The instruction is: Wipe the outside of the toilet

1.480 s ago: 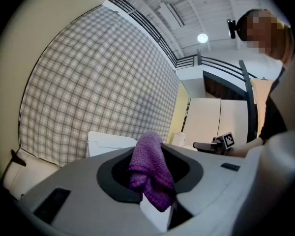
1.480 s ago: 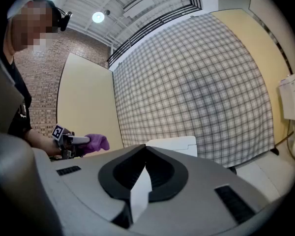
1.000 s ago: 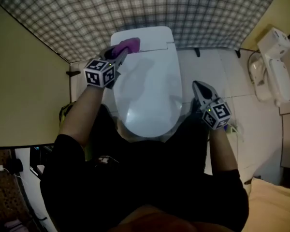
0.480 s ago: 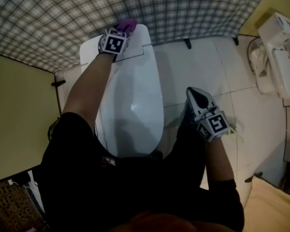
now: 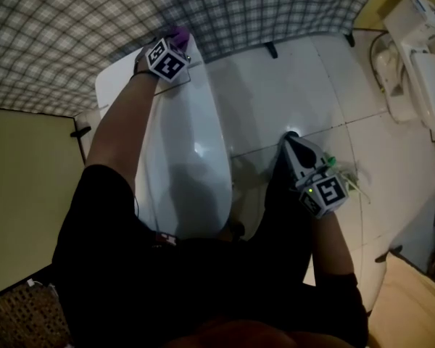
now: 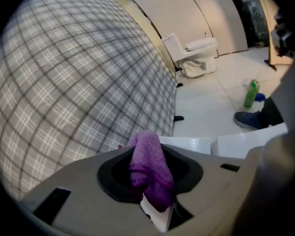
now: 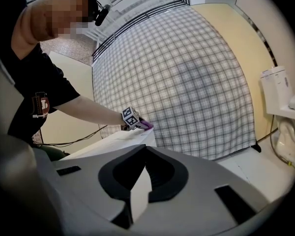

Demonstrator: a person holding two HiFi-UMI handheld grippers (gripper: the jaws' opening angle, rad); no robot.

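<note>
Two grippers, two roles. Your left gripper point(image 5: 178, 40) is clenched on the purple cloth point(image 6: 148, 173), which bulges up between its jaws. Your right gripper point(image 5: 291, 140) is closed on nothing and hangs over the floor tiles point(image 5: 304, 85), beside the toilet point(image 5: 196, 158) but apart from it.

The cloth sits at the far back end of the toilet, on the top surface by the corner nearest the plaid wall point(image 5: 80, 20). The right gripper view shows it pressed down on that white rear edge, with your arm stretched out along the top. You look to be in the wiping step itself, working the top at the rear. From these views you cannot judge how much of the outside is already done.

For the next move, draw the cloth along that back edge or over the corner and down a side face. Keep the jaws tight so the fold does not slip out. The wall is just behind the cloth, so you have little room to push further back and your strokes should run sideways or toward you.

The side faces and the lower bowl will likely need you to bend lower. The right gripper has no part yet, so hold it clear of the wiping path.
</note>
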